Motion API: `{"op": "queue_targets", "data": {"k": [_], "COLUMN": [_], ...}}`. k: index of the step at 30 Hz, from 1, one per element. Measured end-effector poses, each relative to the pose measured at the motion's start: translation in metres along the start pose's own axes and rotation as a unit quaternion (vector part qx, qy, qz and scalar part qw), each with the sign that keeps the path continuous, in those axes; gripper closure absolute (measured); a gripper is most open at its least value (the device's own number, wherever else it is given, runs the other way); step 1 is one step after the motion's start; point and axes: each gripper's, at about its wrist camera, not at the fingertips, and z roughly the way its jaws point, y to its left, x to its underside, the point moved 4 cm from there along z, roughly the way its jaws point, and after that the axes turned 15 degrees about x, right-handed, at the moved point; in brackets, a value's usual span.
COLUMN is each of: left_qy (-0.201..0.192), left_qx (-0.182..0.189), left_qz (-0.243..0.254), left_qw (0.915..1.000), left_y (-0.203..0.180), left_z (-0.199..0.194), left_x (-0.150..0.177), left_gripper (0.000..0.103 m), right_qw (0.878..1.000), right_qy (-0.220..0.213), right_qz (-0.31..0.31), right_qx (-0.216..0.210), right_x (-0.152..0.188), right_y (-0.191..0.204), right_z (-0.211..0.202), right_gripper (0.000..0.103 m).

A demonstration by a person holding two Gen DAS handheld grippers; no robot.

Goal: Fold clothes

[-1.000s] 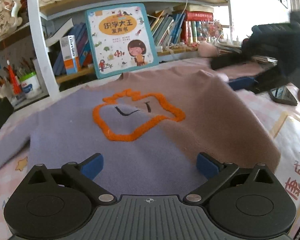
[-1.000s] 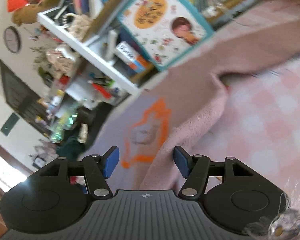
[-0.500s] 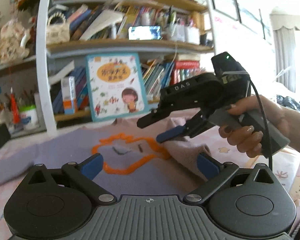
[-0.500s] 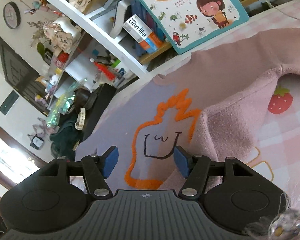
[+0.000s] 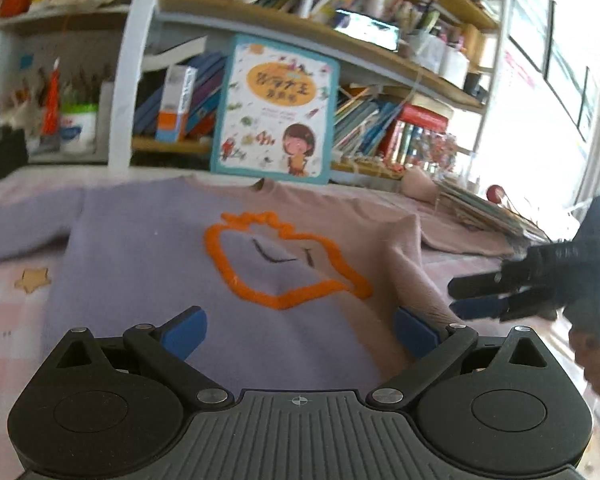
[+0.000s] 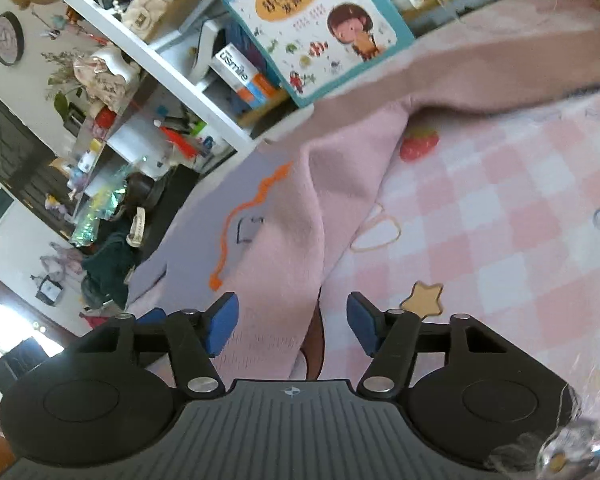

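Observation:
A lilac and pink sweater (image 5: 148,264) with an orange outlined face lies spread flat on a pink checked cloth (image 6: 500,216). My left gripper (image 5: 300,330) is open and empty, low over the sweater's near hem. My right gripper (image 6: 292,326) is open over the sweater's pink side edge (image 6: 300,248), its fingers on either side of the fabric without closing on it. In the left wrist view the right gripper (image 5: 484,296) shows at the right, beside the sweater's pink edge. The sweater's right sleeve (image 5: 460,240) stretches toward the back right.
A bookshelf (image 5: 340,40) full of books stands right behind the sweater, with a children's picture book (image 5: 274,110) leaning against it. A stack of papers (image 5: 488,204) lies at the back right. A pen cup (image 5: 76,128) stands at the back left.
The right gripper has dropped from in front of the shelf to the sweater's right side edge. The left gripper has tilted back down toward the sweater.

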Motion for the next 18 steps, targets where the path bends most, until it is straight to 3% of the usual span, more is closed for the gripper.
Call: {"op": "queue_targets", "data": {"k": [1, 2, 3, 6, 10, 14, 18], "left_qy": [-0.001, -0.001, -0.002, -0.003, -0.002, -0.002, -0.01], "left_qx": [-0.001, -0.002, -0.004, -0.008, -0.008, -0.007, -0.015], "left_qz": [-0.004, -0.006, -0.007, -0.003, 0.001, -0.001, -0.003], "left_qw": [1.0, 1.0, 1.0, 1.0, 1.0, 1.0, 0.9998], "left_y": [0.001, 0.002, 0.002, 0.001, 0.0, 0.001, 0.001], "left_z": [0.0, -0.001, -0.001, -0.001, -0.001, -0.001, -0.004], "left_x": [0.0, 0.0, 0.0, -0.001, -0.001, -0.002, -0.002], "left_gripper": [0.001, 0.001, 0.001, 0.001, 0.001, 0.001, 0.001], "right_qw": [1.0, 1.0, 1.0, 1.0, 0.999, 0.995, 0.986], "right_qy": [0.002, 0.005, 0.007, 0.015, -0.025, -0.046, -0.006], "right_qz": [0.0, 0.0, 0.0, 0.0, -0.013, -0.039, -0.074], "right_qx": [0.002, 0.005, 0.007, 0.014, 0.029, 0.075, 0.15], "right_x": [0.003, 0.005, 0.008, 0.016, 0.018, 0.027, 0.049], "right_y": [0.0, 0.0, 0.0, 0.0, -0.003, -0.013, -0.03], "right_z": [0.001, 0.002, 0.003, 0.007, -0.038, -0.084, -0.091], "right_gripper": [0.052, 0.061, 0.076, 0.089, 0.092, 0.093, 0.095]}}
